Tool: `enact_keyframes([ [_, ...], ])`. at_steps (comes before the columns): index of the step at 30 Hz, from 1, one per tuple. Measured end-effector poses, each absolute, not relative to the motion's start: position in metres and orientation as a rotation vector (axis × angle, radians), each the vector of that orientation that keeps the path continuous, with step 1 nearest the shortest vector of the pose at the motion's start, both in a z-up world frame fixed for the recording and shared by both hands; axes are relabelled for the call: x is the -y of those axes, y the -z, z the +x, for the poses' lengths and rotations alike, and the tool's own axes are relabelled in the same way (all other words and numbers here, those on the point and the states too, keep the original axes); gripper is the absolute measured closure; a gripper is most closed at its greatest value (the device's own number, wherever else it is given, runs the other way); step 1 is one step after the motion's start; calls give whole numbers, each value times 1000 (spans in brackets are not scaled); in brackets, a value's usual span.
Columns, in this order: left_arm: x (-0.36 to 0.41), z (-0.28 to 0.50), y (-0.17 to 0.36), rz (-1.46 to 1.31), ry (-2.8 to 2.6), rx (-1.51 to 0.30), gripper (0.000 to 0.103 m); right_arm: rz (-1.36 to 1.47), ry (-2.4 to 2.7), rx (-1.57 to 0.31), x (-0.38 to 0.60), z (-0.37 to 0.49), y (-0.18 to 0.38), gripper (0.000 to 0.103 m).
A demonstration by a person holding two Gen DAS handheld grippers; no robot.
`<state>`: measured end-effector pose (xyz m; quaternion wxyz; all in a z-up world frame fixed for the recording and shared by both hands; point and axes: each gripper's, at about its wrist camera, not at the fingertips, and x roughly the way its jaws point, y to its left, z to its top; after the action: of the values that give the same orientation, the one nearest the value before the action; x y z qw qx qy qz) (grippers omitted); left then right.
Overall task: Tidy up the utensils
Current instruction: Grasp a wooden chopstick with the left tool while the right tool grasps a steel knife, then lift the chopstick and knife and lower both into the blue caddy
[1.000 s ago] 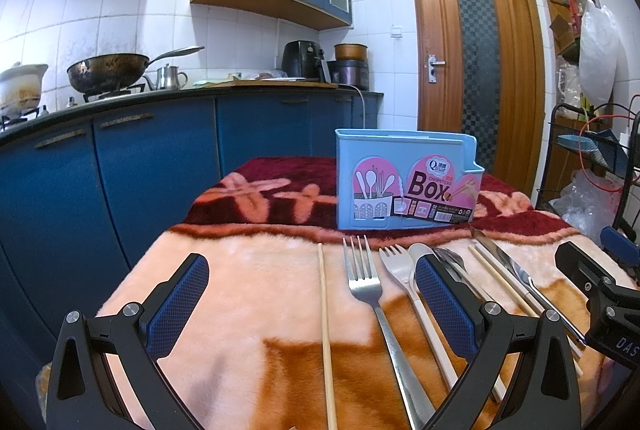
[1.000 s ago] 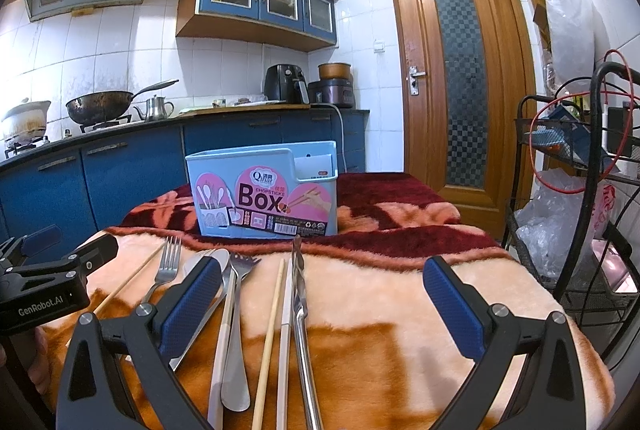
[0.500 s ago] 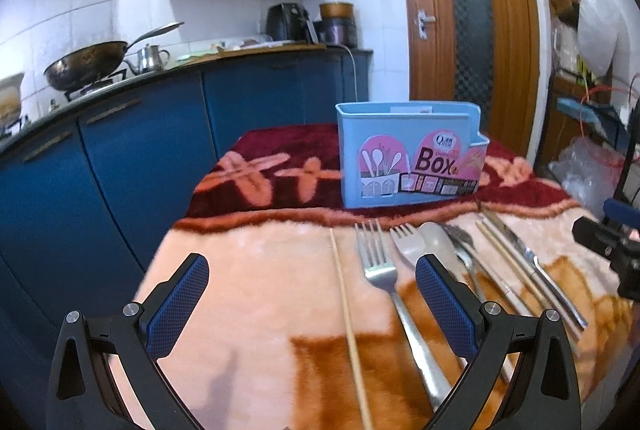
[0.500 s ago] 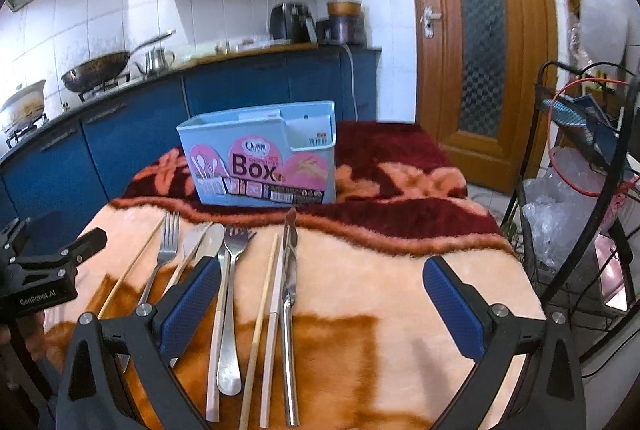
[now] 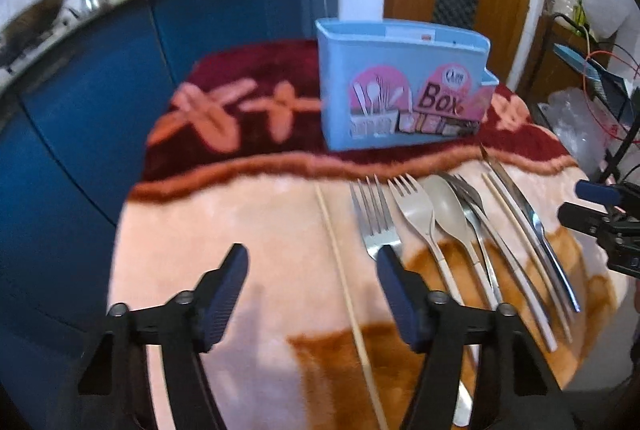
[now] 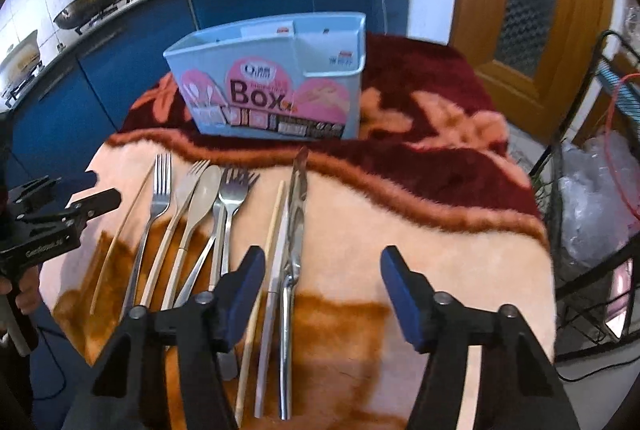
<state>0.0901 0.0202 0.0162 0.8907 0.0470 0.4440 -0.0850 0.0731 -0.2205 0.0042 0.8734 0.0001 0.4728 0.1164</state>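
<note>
Two handheld grippers point down at a table draped in a plush orange and maroon blanket (image 5: 248, 214). The left gripper (image 5: 312, 294) has just been narrowing its jaws; they stand partly apart and empty, nothing pressed between the blue pads. A lone wooden chopstick (image 5: 344, 282) lies on the blanket between those jaws, and a steel fork (image 5: 374, 214) runs just ahead of and under the right-hand pad.

The right gripper (image 6: 322, 294) has also just been closing its jaws partway, and it holds nothing. A table knife (image 6: 294, 230) and a pale chopstick (image 6: 272, 230) lie just inside its left-hand pad; two forks and a beige spoon (image 6: 200, 202) lie beyond that pad, further left.

A light blue utensil box (image 6: 276, 78) stands upright well ahead of both sets of jaws, on the maroon part of the blanket. As far as its inside shows, it looks empty. Every utensil in view rests on the blanket, so the sorting appears not yet begun: all pieces are left to lift and drop into the box.
</note>
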Motion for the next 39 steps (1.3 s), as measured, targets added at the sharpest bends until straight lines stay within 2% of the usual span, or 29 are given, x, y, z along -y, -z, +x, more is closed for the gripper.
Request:
enact_keyframes([
  [2,-19,97,-12,91,190,-967,55,-8,-256,-1019,219,81,-2,51],
  [5,-18,108,-4,79,204,-1034,69,-38,-258,-1047,214,90,1,55],
  [7,-16,113,-1,74,213,-1058,72,-50,-263,-1065,212,95,4,60],
  [9,-15,115,3,79,225,-1068,73,-52,-269,-1079,212,100,8,70],
  [12,-13,118,5,87,227,-1084,74,-32,-291,-1085,211,106,10,78],
  [23,-8,141,11,91,228,-1172,74,-10,-289,-1171,205,135,18,79],
  [34,-12,152,12,29,262,-1170,95,146,-318,-1190,221,161,28,73],
  [36,-14,151,11,4,269,-1161,98,138,-323,-1174,220,158,28,78],
  [39,-17,145,8,-30,276,-1134,98,123,-315,-1145,222,152,26,79],
])
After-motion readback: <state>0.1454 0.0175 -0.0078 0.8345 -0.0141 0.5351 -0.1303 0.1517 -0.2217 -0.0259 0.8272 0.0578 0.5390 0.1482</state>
